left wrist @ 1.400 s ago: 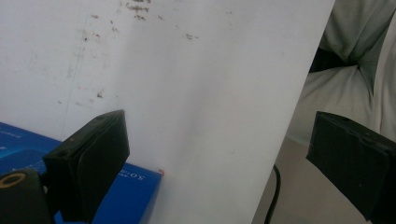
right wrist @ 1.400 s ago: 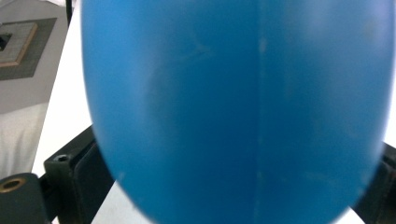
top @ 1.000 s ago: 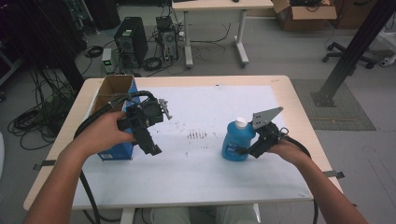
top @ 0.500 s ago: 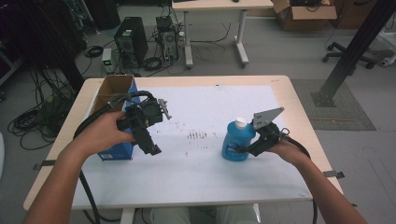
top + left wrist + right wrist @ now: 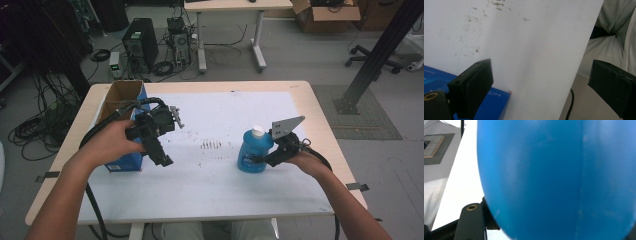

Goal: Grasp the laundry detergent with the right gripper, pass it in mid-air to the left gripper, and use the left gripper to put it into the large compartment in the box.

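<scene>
Near the left edge of the table, the left gripper is held above the blue box with its jaws wide apart and nothing between them. Toward the right edge, the blue bottle stands upright, and the jaws of the right gripper have just been closing around its body. The grasp is judged nearly complete; lifting and placing the bottle are left.

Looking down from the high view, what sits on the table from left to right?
Open cardboard box → left gripper → dark specks → blue bottle → right gripper, its jaws just closing around the bottle.
</scene>
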{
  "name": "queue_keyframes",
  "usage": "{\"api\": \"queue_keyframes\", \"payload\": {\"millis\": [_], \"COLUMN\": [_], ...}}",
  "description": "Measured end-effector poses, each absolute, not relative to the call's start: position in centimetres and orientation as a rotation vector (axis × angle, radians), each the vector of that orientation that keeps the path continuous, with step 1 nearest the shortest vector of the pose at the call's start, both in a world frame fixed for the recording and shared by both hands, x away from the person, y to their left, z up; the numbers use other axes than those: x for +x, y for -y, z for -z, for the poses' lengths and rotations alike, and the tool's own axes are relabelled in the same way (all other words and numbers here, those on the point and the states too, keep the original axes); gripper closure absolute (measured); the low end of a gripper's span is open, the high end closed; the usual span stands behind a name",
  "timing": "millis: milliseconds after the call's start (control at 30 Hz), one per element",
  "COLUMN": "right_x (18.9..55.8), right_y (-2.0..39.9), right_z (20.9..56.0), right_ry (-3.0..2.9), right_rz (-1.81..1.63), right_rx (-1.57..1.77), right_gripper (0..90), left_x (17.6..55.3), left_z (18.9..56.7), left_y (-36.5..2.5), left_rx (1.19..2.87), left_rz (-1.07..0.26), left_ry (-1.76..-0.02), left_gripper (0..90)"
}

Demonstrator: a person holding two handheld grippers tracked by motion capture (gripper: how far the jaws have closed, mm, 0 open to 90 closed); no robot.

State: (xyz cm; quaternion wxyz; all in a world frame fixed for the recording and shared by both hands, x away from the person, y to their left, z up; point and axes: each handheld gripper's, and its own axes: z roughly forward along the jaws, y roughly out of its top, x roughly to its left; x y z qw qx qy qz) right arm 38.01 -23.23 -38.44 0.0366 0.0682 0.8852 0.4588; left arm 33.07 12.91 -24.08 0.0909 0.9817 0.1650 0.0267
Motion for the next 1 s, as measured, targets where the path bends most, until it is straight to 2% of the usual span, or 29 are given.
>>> {"api": "queue_keyframes", "payload": {"millis": [300, 1000], "right_x": [38.0, 37.6], "right_y": [23.3, 22.9], "right_z": [38.5, 37.5], "right_ry": [-2.713, -2.744], "right_rz": [-1.421, -1.424], "right_rx": [0.19, 0.119], "right_gripper": [40.8, 43.8], "left_x": [33.1, 33.1], "left_z": [24.0, 23.5], "left_y": [-12.9, -12.3], "left_rx": [2.92, 2.912], "left_rz": [-0.076, -0.101], "left_ry": [-0.49, -0.482], "left_gripper": [6.0, 6.1]}}
